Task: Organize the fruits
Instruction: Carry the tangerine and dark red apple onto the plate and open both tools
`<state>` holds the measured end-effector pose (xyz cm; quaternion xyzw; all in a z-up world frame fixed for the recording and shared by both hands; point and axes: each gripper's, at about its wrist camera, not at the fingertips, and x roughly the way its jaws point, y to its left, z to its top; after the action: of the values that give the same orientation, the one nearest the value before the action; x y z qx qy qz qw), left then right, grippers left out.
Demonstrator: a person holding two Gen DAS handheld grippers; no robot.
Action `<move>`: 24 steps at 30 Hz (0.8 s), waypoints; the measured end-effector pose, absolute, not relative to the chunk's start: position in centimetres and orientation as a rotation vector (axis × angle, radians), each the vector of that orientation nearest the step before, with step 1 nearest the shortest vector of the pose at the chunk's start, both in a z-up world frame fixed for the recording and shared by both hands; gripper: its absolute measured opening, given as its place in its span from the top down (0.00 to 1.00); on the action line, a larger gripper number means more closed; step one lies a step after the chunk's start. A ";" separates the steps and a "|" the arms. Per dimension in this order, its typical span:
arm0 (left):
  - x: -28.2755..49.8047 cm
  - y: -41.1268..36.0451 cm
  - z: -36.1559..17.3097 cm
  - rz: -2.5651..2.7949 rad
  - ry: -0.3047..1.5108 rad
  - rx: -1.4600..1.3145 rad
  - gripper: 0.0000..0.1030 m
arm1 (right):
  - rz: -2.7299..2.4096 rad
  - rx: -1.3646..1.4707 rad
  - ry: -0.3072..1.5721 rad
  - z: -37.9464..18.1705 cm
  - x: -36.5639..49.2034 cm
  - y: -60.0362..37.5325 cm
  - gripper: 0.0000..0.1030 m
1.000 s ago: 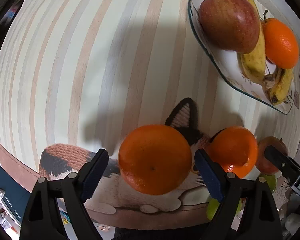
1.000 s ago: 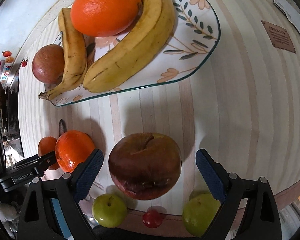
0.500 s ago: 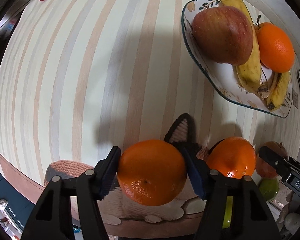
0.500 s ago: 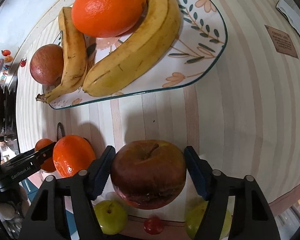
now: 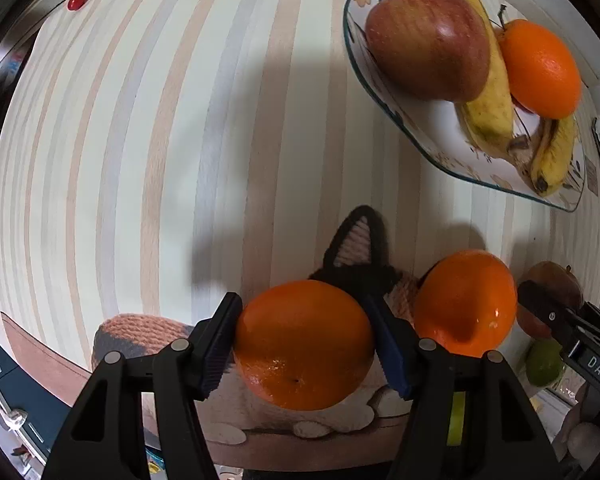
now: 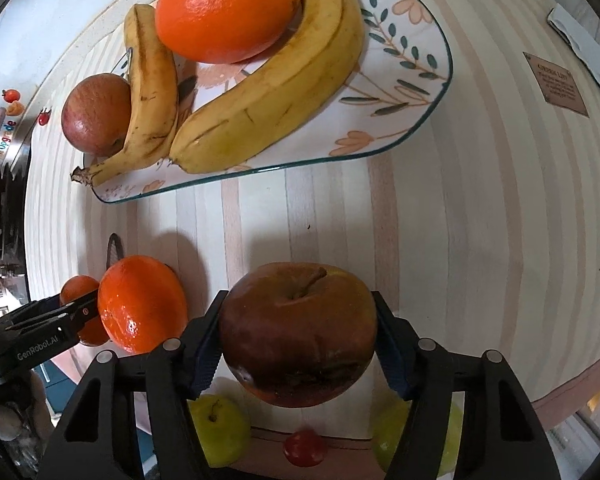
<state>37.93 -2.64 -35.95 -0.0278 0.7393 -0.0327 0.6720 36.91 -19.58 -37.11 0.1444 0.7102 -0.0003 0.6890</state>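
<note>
My left gripper [image 5: 305, 342] is shut on an orange [image 5: 304, 344] and holds it over a cat-shaped knitted mat [image 5: 360, 240]. A second orange [image 5: 466, 308] lies to its right. My right gripper [image 6: 298, 338] is shut on a dark red apple [image 6: 298, 332] near the table's front edge. The floral plate [image 6: 400, 80] stands beyond, with two bananas [image 6: 268, 108], an orange [image 6: 228, 8] and a red apple [image 6: 96, 114]. The plate also shows in the left wrist view [image 5: 440, 140] at the upper right.
Two green apples [image 6: 220, 432] and a small red fruit [image 6: 305, 447] lie below the right gripper. A small red ladybug object [image 5: 77, 1] sits at the far left of the striped table [image 5: 140, 140]. A brown card [image 6: 556, 84] lies at the far right.
Both grippers have closed, the left onto the orange and the right onto the dark red apple. Both views have shifted slightly toward the plate.
</note>
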 end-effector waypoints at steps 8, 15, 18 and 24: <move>37.6 -2.6 -31.9 -0.105 1.597 -0.102 0.41 | 0.003 0.424 1.556 -36.0 36.2 -20.3 0.34; 41.0 -4.2 -26.4 -0.200 1.502 -0.146 0.41 | 0.018 0.508 1.461 -32.0 38.9 -22.2 0.34; 43.8 -5.3 -24.4 -0.237 1.470 -0.153 0.41 | 0.006 0.525 1.422 -30.7 40.7 -23.7 0.34; 50.4 -6.5 -23.7 -0.261 1.446 -0.079 0.41 | -0.045 0.496 1.392 -30.2 46.3 -28.0 0.34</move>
<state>50.36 -6.46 -23.73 -0.0359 0.6594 -0.1190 0.7414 46.33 -27.96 -30.20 0.2261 0.6342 -0.0204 0.7391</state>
